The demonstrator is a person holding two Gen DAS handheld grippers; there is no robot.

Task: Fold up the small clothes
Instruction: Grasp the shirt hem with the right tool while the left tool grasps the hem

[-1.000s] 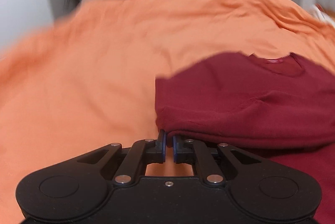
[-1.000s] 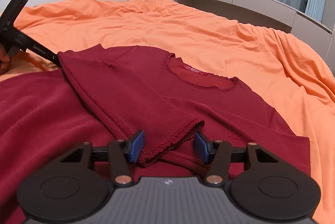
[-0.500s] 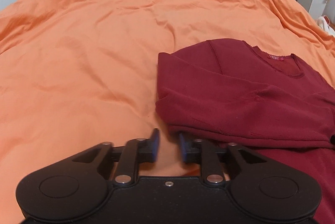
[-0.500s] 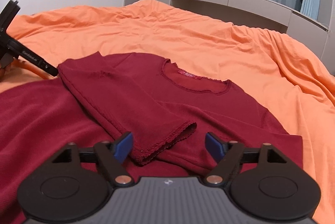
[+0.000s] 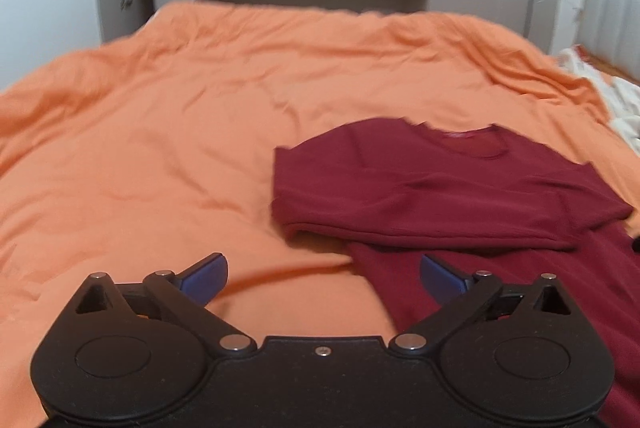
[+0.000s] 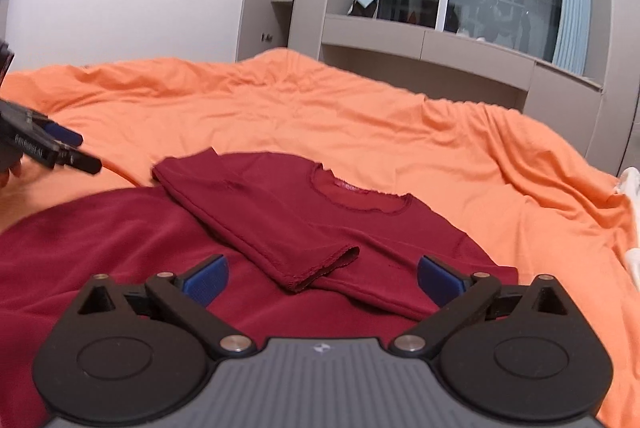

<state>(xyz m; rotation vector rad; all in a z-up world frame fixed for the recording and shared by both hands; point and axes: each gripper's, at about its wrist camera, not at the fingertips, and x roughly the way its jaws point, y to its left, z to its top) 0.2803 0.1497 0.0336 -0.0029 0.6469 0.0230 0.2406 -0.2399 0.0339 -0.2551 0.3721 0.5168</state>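
A dark red long-sleeved shirt lies flat on the orange bed cover, neckline away from me. Its left sleeve is folded across the chest, cuff near the middle. In the left wrist view the shirt lies to the right, its folded edge facing me. My left gripper is open and empty, above the shirt's lower left edge. It also shows at the left of the right wrist view. My right gripper is open and empty, just short of the cuff.
The orange cover spreads wide to the left and beyond the shirt. White bedding lies at the far right edge. Grey cabinets and a window stand behind the bed.
My left gripper has let go of the folded shoulder edge, opened wide and drawn back. My right gripper has opened wider and pulled back from the sleeve cuff.
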